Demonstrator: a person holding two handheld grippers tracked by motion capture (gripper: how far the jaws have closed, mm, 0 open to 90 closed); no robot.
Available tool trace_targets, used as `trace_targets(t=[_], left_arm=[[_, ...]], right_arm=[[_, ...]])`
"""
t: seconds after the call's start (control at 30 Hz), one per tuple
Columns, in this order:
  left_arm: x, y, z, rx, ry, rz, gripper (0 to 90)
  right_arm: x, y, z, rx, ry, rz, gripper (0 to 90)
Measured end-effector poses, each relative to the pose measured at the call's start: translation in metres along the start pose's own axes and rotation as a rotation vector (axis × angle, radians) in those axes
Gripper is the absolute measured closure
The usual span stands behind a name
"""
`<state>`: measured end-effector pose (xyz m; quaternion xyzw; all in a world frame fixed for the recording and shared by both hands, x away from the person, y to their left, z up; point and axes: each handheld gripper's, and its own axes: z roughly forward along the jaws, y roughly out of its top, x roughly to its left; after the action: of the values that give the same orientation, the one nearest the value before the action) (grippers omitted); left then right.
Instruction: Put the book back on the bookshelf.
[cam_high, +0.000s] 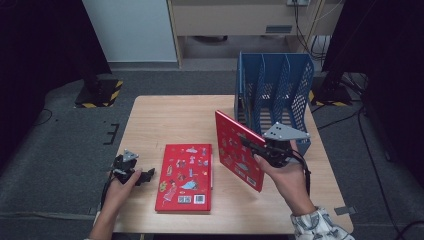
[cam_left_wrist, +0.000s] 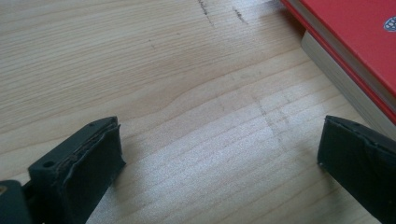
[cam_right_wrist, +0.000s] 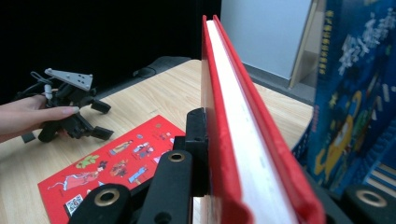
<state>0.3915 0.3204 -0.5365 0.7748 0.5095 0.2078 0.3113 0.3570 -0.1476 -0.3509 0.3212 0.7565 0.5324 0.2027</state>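
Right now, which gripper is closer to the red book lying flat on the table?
Left. The left gripper rests open on the table just beside the flat red book; the right gripper is farther off, holding another red book upright.

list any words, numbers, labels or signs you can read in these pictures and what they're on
No text reads clearly enough to quote.
Flat red hardcover book on the table: a barcode and a square code near its lower edge, digits too small; the rest is cartoon pictures.
Upright red hardcover book in the right claw: cover print too small.
Blue picture book in the blue mesh file rack: large characters, blurred.
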Motion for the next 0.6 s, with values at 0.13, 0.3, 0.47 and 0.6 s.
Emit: trace_targets(t=[0.13, 0.3, 0.47, 0.6], left_arm=[[0.000, 0.000, 0.000, 0.000, 0.000, 0.001, 0.0], [0.000, 0.000, 0.000, 0.000, 0.000, 0.001, 0.0], [-0.001, 0.000, 0.001, -0.001, -0.001, 0.001, 0.0], [-0.002, 0.001, 0.001, -0.003, -0.002, 0.000, 0.0]], right_arm=[[-0.002, -0.004, -0.008, -0.001, -0.006, 0.010, 79.4], [-0.004, -0.010, -0.019, 0.001, -0.012, 0.014, 79.3], [-0.009, -0.018, -0.030, 0.017, -0.024, 0.025, 79.4], [-0.011, -0.020, -0.036, 0.017, -0.030, 0.030, 79.4]])
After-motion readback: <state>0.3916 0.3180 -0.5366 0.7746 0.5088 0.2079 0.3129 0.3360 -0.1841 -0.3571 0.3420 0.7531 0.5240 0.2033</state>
